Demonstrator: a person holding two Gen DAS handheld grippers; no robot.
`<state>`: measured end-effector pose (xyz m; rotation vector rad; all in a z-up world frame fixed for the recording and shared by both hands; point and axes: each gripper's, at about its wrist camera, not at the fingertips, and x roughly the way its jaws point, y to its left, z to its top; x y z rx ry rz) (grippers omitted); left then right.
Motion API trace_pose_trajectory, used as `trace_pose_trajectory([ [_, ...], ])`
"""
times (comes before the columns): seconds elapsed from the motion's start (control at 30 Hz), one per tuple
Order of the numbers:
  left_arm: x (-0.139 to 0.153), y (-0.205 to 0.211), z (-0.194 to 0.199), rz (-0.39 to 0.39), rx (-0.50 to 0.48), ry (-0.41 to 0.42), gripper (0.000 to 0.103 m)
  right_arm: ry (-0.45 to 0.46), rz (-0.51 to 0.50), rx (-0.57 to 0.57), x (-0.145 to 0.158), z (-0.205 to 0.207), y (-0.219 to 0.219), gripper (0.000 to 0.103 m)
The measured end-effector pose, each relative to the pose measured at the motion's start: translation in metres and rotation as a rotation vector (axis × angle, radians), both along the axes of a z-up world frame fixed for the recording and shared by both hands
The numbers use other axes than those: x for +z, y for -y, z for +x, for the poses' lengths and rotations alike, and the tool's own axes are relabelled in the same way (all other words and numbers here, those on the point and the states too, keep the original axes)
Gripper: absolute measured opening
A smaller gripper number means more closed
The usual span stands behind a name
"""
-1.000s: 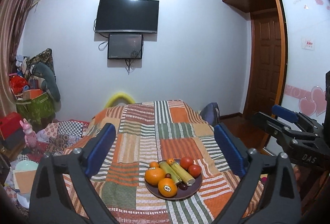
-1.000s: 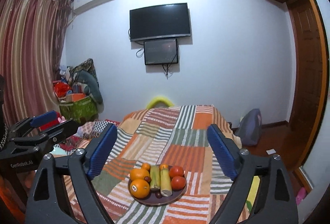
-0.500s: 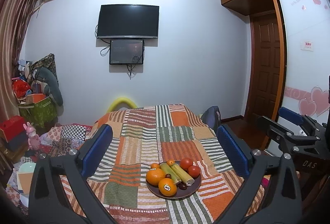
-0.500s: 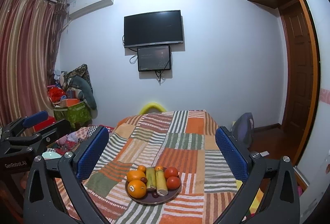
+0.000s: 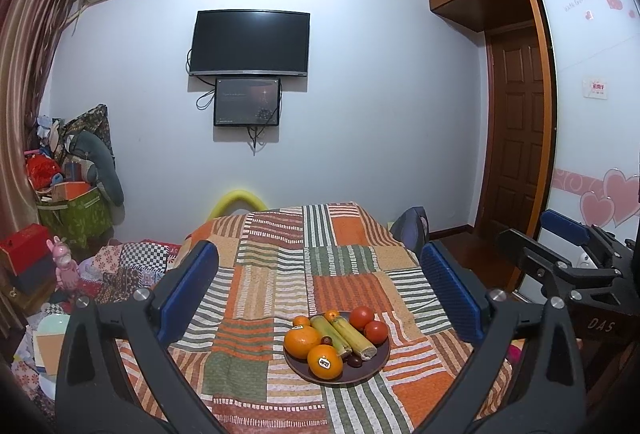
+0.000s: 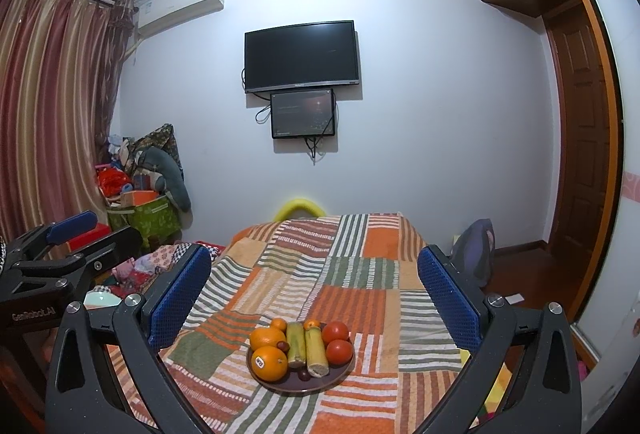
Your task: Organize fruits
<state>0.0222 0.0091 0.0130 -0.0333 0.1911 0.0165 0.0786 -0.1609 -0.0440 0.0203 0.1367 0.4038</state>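
Observation:
A dark round plate (image 5: 374, 368) (image 6: 340, 370) sits on the patchwork cloth of the table (image 5: 344, 274) (image 6: 360, 274). On it lie two large oranges (image 5: 325, 362) (image 6: 269, 363), two small oranges (image 5: 301, 321), two sugarcane pieces (image 5: 354, 337) (image 6: 315, 350), two tomatoes (image 5: 376, 332) (image 6: 339, 350) and small dark fruits (image 5: 354, 361). My left gripper (image 5: 318, 294) is open and empty, held above and short of the plate. My right gripper (image 6: 314, 294) is open and empty too. Each gripper shows at the edge of the other's view: the right one (image 5: 560, 246), the left one (image 6: 68, 238).
A TV (image 5: 250, 44) and smaller screen hang on the far wall. Piled bags and boxes (image 5: 68, 194) stand at the left, with clutter on the floor (image 5: 120, 266). A chair with a bag (image 6: 474, 254) stands right of the table. A wooden door (image 5: 516, 138) is at the right.
Both cameras have tilted upward and drawn back a little; the plate sits slightly lower and farther in the views. Both grippers stay open and empty.

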Motion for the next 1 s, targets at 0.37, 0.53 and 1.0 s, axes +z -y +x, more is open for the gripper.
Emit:
trace_pose_trajectory([
  [0.37,0.0002,0.0013,0.0,0.001,0.001,0.001,0.103,0.003,0.003,-0.001,0.0014,-0.0013,0.0009,0.103],
  [0.53,0.0,0.0012,0.0018,-0.001,-0.005,-0.007,0.103,0.002,0.004,-0.001,0.0014,-0.0012,0.001,0.103],
  [1.0,-0.0004,-0.0001,0.0022,-0.009,-0.02,-0.002,0.103,0.002,0.006,-0.004,0.0029,-0.0003,0.0023,0.103],
])
